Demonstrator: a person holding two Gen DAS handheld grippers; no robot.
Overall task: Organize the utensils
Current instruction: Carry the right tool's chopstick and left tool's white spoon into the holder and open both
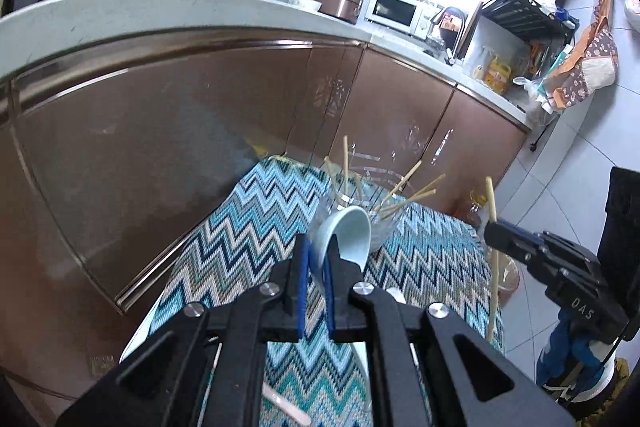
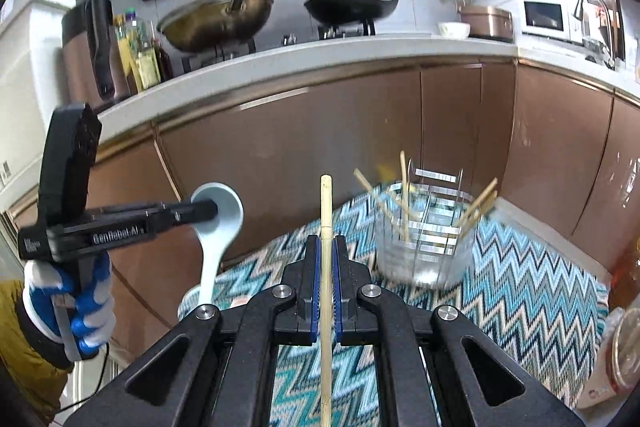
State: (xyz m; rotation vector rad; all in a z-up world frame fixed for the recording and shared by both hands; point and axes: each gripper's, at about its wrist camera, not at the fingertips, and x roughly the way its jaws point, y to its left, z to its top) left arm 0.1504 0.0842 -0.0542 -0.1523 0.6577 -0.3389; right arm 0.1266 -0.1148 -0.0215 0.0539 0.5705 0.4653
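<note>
Spoon (image 2: 218, 223) first, on my left: my left gripper (image 1: 316, 259) is clamped on its pale blue bowl, handle hanging down over the zigzag cloth (image 2: 520, 291). I judge I should tip it handle-first before lowering it into a free slot. Centre, my right gripper (image 2: 327, 267) is pinched tight on one bamboo chopstick (image 2: 326, 211), standing nearly upright; I'd keep it vertical and drop it straight in. Right of that, the clear divided holder (image 2: 424, 247) sits on the cloth, several chopsticks (image 2: 478, 207) already leaning inside; which compartments are free I can't tell.

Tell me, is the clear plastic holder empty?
No. The clear plastic holder has several bamboo chopsticks standing inside, leaning on its rim.
</note>
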